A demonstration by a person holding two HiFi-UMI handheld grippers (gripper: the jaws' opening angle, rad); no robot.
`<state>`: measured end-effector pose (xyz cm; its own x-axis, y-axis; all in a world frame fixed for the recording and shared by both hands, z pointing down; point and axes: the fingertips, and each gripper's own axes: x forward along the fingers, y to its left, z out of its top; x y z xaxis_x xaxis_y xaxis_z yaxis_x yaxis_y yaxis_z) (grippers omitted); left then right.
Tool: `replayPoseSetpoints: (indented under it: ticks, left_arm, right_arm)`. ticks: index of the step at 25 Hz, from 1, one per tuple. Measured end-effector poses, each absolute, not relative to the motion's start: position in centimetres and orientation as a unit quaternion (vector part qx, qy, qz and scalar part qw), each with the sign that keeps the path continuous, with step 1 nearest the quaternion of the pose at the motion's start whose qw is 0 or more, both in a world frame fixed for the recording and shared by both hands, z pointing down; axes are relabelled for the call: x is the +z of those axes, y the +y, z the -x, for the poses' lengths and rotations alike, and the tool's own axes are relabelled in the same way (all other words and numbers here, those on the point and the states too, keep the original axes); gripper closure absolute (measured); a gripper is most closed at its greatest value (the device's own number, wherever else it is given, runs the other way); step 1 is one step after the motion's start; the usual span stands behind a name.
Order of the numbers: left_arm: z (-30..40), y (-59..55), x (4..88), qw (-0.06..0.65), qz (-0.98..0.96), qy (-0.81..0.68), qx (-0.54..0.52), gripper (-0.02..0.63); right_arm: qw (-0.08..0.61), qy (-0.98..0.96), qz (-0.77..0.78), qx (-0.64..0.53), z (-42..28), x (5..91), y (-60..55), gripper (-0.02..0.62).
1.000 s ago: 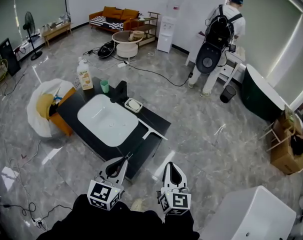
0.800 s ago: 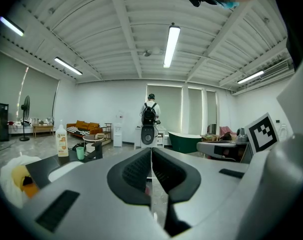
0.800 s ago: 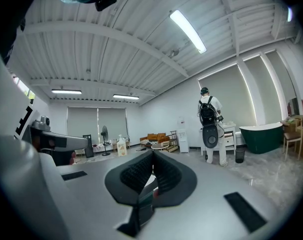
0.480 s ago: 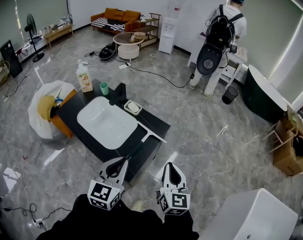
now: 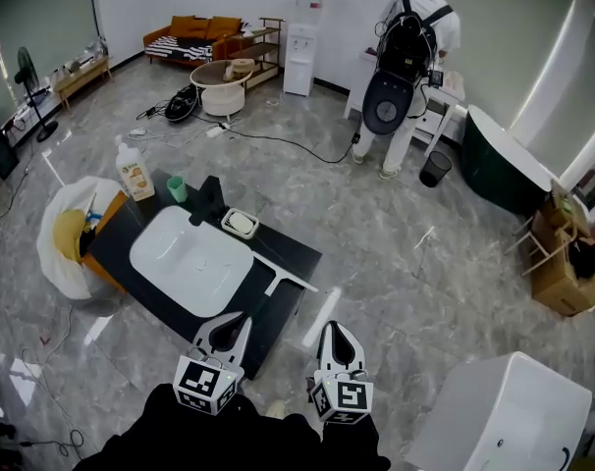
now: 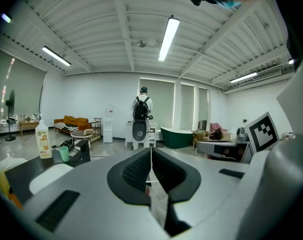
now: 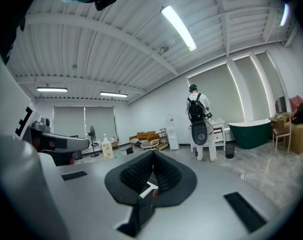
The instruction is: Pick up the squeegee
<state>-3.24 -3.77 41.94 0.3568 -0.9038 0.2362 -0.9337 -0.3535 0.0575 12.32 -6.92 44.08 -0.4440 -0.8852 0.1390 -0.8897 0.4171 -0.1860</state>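
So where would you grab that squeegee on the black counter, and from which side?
Probably by the handle, not the blade. The squeegee lies flat near the counter's right edge, with its long thin white blade crosswise and the handle pointing back towards the person. Come down from above on the near side and close across the handle's width.

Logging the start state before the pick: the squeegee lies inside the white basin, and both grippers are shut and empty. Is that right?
Not quite. The squeegee lies on the black counter beside the white basin, on its right in the head view, not inside it. The rest holds: the left gripper and the right gripper are shut and empty.
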Motion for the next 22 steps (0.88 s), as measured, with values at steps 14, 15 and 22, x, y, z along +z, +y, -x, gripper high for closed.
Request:
replayPoseSetpoints:
  ticks: [14, 15, 22]
  left_arm:
    - [5.0, -13.5, 49.4, 0.16, -0.845, -0.493, 0.133, 0.578]
    - [5.1, -14.1, 50.1, 0.165, -0.846, -0.489, 0.136, 0.578]
    - [5.1, -17.2, 54.4, 0.199, -0.849, -0.463, 0.161, 0.578]
  right_arm:
    - [0.05, -0.793, -0.582, 0.174, -10.8, 50.4, -14.4, 0.58]
    - [0.053, -0.789, -0.585, 0.177, -10.8, 51.0, -14.8, 0.58]
    - [0.07, -0.765, -0.605, 0.207, -10.9, 54.5, -16.7, 0.58]
